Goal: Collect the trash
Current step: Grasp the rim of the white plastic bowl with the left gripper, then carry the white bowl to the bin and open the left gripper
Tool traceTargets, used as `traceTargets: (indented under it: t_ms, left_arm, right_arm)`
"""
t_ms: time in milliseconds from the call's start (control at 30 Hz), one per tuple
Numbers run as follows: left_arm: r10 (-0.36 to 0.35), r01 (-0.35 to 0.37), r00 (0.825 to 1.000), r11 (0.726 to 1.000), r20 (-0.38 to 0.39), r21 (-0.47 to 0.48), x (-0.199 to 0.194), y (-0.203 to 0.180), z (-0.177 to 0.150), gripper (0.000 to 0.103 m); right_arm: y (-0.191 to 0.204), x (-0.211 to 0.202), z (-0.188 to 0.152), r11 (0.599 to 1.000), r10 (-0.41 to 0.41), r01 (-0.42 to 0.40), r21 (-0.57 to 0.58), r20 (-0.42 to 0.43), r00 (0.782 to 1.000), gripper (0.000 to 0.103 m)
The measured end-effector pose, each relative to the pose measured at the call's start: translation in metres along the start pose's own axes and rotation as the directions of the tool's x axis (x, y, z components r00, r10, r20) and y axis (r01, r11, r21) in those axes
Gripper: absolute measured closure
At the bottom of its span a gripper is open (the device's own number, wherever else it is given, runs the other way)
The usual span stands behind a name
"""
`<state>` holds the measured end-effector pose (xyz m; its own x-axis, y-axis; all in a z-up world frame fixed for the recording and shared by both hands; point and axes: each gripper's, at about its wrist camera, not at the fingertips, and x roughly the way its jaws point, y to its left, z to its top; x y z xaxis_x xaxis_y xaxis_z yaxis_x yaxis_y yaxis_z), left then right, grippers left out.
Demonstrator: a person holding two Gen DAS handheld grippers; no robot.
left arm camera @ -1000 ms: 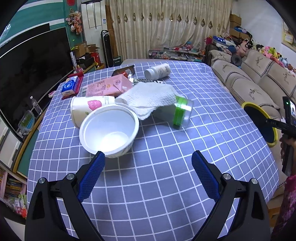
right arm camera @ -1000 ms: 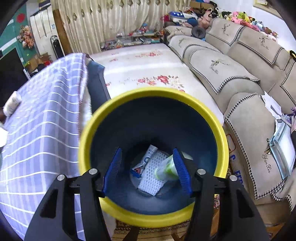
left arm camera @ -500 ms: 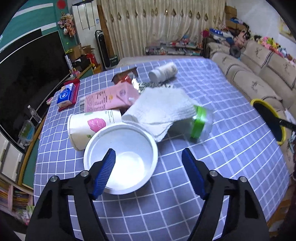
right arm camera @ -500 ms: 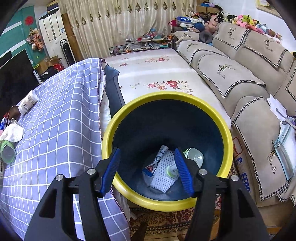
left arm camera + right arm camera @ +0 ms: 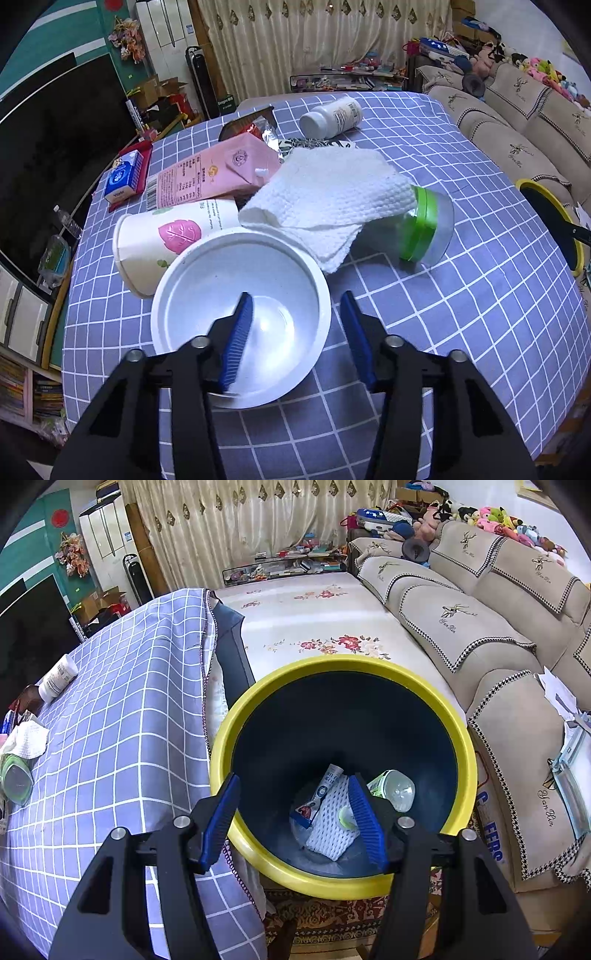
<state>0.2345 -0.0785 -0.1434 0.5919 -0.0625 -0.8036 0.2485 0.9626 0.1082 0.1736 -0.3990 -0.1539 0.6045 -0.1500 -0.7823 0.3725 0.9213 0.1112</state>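
A white plastic bowl [image 5: 207, 295] stands on the checked tablecloth [image 5: 461, 314] right in front of my left gripper [image 5: 297, 332]. Its jaws are closing over the bowl's right rim, one finger inside and the other outside, and the pads stand off the rim. Behind the bowl lie a paper cup [image 5: 162, 240], a pink carton [image 5: 210, 173], a white paper towel [image 5: 332, 199] over a green-lidded jar [image 5: 424, 229], and a white pill bottle [image 5: 332, 116]. My right gripper [image 5: 293, 812] hangs open and empty over the yellow-rimmed bin [image 5: 458, 734], which holds several pieces of trash.
The bin [image 5: 554, 218] stands off the table's right edge beside a beige sofa [image 5: 480, 627]. A blue tissue pack [image 5: 123, 177] and a dark phone [image 5: 245, 123] lie at the table's far left. A black TV [image 5: 44, 140] stands to the left.
My left gripper moved forward and down over the bowl, and its jaws narrowed around the rim. In the right wrist view the bin slid right and more of the table came into view.
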Motion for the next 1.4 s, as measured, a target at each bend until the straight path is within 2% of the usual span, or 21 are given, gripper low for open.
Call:
traceTargets:
  t_ms: [67,267,467,567,867,967,1067,1200,1400]
  left_arm:
    - [-0.003,0.003,1.0,1.0,-0.002,-0.004,0.0,0.001,-0.001,0.065]
    - [-0.028,0.028,1.0,0.999,0.008,-0.036,-0.006,0.005,-0.009,0.091]
    - [-0.041,0.043,0.999,0.998,0.033,-0.047,-0.028,0.007,-0.023,0.095]
    - [-0.074,0.076,0.996,0.996,0.056,-0.038,-0.046,0.002,-0.029,0.096]
    - [-0.189,0.18,0.975,0.98,0.119,0.084,-0.077,-0.049,-0.014,0.096]
    - [-0.248,0.229,0.962,0.961,0.113,0.156,-0.077,-0.08,0.003,0.096]
    - [-0.304,0.266,0.946,0.927,0.112,0.266,-0.076,-0.125,0.022,0.096]
    - [-0.401,0.335,0.911,0.856,0.095,0.393,-0.072,-0.197,0.048,0.096]
    - [-0.519,0.428,0.854,0.744,0.04,0.513,-0.059,-0.304,0.087,0.096]
  right_arm:
    - [0.001,-0.001,0.0,1.0,-0.004,0.004,-0.001,0.001,1.0,0.045]
    - [0.007,-0.002,-0.001,1.0,0.005,-0.005,-0.014,-0.001,1.0,0.045]
    - [0.011,-0.007,-0.003,0.999,0.022,-0.022,-0.024,-0.002,1.0,0.045]
    - [0.008,-0.013,-0.005,1.0,0.022,-0.022,-0.018,0.01,1.0,0.045]
    - [-0.012,-0.039,-0.014,1.0,0.015,-0.016,0.02,0.061,0.998,0.043]
    - [-0.023,-0.052,-0.018,0.999,-0.009,0.006,0.031,0.091,0.996,0.043]
    - [-0.039,-0.068,-0.022,0.998,-0.034,0.028,0.052,0.121,0.992,0.043]
    - [-0.064,-0.085,-0.028,0.995,-0.07,0.058,0.086,0.144,0.987,0.041]
    - [-0.099,-0.093,-0.036,0.986,-0.108,0.087,0.143,0.145,0.983,0.041]
